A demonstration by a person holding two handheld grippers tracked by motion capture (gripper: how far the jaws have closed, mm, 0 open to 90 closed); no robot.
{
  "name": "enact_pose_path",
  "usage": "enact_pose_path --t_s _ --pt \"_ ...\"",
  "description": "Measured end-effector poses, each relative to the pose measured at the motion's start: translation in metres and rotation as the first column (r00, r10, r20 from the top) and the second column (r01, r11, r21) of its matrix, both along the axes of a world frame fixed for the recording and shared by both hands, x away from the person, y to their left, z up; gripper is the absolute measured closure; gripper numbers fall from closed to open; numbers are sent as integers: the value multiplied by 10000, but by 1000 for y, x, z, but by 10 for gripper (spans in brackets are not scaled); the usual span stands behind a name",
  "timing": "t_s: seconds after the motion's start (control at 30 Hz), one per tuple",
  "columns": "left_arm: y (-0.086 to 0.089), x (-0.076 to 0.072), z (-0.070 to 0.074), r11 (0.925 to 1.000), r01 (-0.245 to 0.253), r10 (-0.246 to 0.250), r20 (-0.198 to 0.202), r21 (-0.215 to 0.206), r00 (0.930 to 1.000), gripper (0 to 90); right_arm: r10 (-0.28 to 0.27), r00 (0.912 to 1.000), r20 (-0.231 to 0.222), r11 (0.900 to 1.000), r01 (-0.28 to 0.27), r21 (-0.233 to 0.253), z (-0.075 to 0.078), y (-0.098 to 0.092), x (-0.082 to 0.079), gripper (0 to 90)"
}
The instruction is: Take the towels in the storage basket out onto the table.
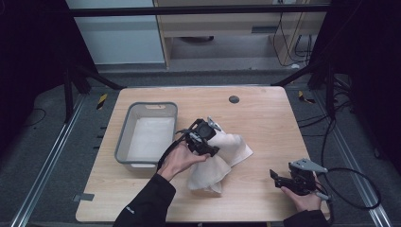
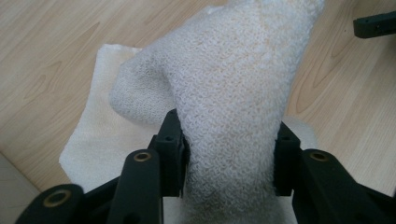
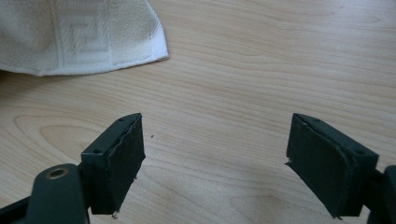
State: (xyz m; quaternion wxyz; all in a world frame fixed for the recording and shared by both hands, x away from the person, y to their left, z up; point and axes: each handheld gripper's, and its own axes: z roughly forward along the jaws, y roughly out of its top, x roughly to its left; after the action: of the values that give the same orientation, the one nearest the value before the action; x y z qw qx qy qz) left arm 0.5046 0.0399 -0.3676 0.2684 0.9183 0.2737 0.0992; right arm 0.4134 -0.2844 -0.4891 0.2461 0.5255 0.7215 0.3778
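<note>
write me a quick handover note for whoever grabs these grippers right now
Left gripper: shut on a bunched fold of the white towel, lifting it off the table.
Right gripper: open, holding nothing, low over bare wood near the towel's corner.
Grey bin: left of the towel, with something pale lying flat inside.
Done: towel gripped.
Left: probably moving the towel into the bin; the right gripper is free to help.
</note>
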Motion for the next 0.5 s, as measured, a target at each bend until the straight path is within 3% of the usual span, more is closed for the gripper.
enact_pose_path --t_s 0.23,0.5 --pt "4 1 -7 9999 -43 42 78 102 10000 473 0 10000 -5 10000 0 10 0 0 0 189" --pt "14 0 -4 9997 -201 203 173 -129 9996 381 -10 10000 -31 10000 10 11 0 0 0 187"
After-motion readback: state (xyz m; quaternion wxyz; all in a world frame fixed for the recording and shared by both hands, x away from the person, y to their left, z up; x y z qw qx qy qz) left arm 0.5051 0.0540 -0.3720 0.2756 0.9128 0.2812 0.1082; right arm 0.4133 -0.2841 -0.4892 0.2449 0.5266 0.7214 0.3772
